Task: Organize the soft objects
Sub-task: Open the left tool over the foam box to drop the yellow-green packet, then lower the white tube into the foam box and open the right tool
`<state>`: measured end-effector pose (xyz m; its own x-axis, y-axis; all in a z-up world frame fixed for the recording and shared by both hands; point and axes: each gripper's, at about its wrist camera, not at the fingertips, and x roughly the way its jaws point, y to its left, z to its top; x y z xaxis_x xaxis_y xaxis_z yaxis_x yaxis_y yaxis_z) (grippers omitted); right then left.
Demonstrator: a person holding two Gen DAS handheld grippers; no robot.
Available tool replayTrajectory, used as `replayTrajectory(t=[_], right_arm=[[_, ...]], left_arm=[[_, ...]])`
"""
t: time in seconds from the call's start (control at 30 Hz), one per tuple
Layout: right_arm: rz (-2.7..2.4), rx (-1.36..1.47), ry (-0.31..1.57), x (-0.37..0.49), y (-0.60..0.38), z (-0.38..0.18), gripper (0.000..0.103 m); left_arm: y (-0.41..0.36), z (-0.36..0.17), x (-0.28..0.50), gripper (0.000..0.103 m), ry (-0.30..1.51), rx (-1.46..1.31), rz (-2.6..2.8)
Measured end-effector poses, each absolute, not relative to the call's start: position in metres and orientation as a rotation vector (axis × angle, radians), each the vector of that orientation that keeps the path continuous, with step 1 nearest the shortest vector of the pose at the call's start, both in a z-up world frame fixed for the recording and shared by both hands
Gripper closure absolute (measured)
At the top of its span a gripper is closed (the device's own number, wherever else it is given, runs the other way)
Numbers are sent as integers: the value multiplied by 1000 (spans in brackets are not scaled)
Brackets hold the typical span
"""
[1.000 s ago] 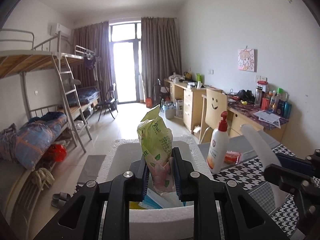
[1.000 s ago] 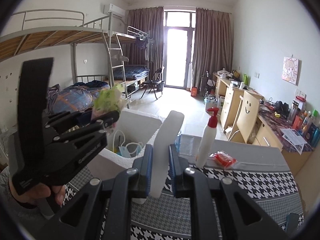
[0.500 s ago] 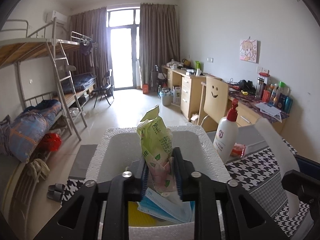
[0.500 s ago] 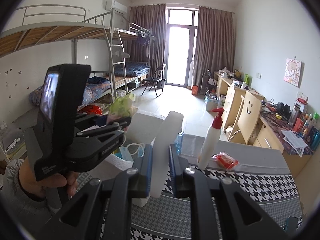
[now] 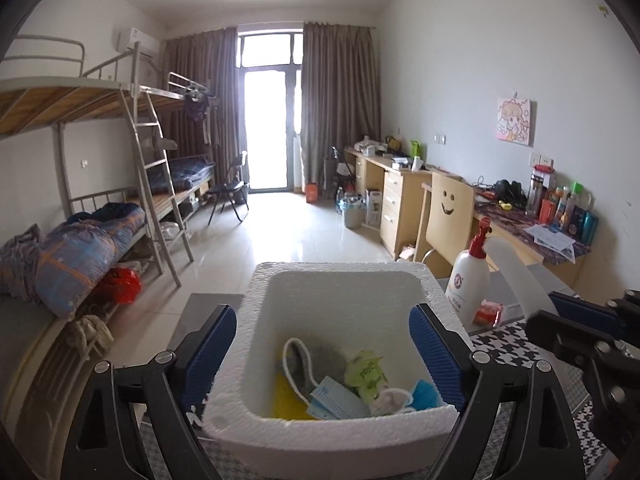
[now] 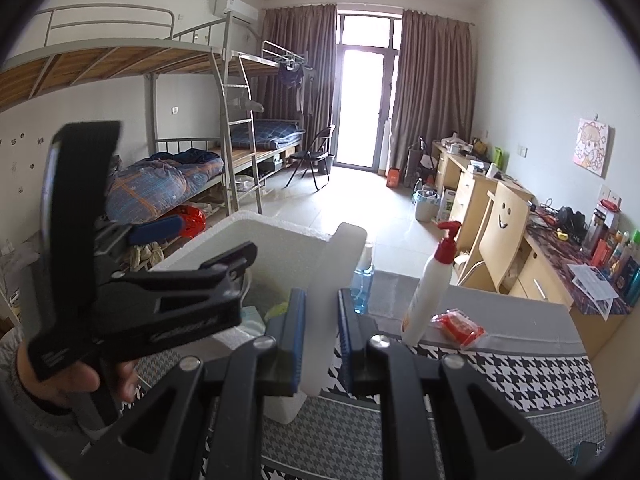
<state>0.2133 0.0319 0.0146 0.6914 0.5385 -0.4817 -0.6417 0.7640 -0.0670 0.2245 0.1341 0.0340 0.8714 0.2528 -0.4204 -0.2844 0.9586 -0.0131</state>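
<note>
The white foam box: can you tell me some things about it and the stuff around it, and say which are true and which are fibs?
1. The green packet lies inside the white foam box. True.
2. The left tongs are squeezing the green packet. False: they are opening above the box, with nothing between them.
3. The right tongs hold a white foam strip. True.
4. The pump bottle has a blue top. False: its top is red.
5. A blue face mask is in the box. True.
6. The red packet is in the box. False: it lies on the table beside the pump bottle.
</note>
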Motion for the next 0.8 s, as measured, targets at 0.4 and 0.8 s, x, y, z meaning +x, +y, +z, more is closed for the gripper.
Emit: replayTrajectory(t=[0.4, 0.8], right_arm=[[707, -247, 461, 222, 44, 14, 84], [731, -252, 499, 231, 62, 5, 84]], left_arm=[[148, 37, 202, 3, 389, -99, 350], [147, 28, 186, 1, 393, -82, 360]])
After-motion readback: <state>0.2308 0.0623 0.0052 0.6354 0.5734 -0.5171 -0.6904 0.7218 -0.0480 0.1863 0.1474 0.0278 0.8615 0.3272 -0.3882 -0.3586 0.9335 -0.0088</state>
